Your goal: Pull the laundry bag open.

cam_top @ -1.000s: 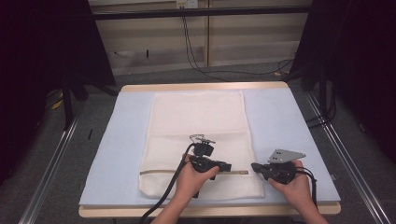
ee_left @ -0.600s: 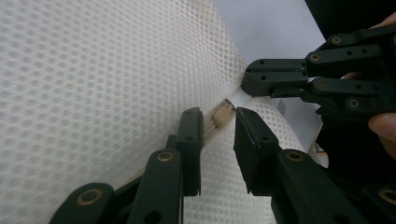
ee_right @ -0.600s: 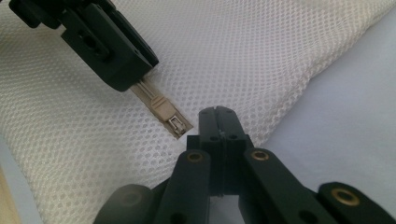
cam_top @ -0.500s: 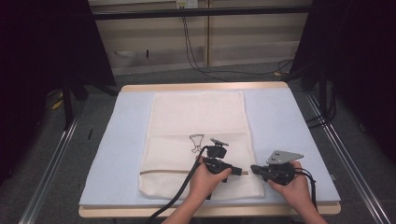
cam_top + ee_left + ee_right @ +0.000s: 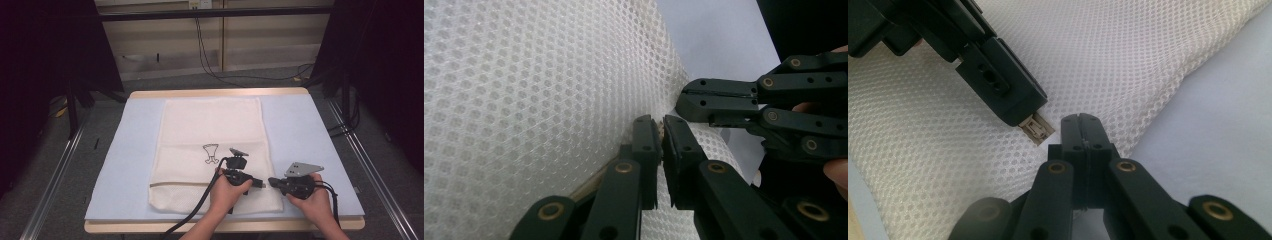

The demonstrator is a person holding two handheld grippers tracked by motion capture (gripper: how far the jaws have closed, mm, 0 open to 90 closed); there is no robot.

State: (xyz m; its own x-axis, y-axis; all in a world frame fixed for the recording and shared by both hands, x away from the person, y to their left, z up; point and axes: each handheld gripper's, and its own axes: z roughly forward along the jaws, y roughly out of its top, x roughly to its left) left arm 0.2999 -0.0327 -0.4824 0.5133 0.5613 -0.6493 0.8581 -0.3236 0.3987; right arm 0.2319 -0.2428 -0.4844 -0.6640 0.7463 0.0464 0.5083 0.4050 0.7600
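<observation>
Pale blue padding covers the table (image 5: 310,130), and on it a white mesh laundry bag (image 5: 212,130) lies flat, running from the upper middle of the high view down to the near edge, with a small black outline figure (image 5: 210,153) printed near its middle and a tan zipper line (image 5: 175,184) crossing its lower part. You have both tools down at the bag's lower right corner. Your left gripper (image 5: 660,125) has just been closing, and its jaws now stand almost together on the small beige zipper pull (image 5: 1037,128), which the right gripper view shows poking out from between them at the zipper's end. Your right gripper (image 5: 1082,121) is fully closed, jaws pressed flat together right at the bag's right edge; mesh seems pinched there, but you cannot be sure from these views. So, as I judge it, the setup is done: the bag is spread out, the edge beside the zipper is anchored, and the pull is caught. The zipper itself looks to be at the very start of its travel, with the slider at the right end. What seems left is the whole run: draw the pull leftward along the tan line while your right tool keeps the corner from following.
</observation>
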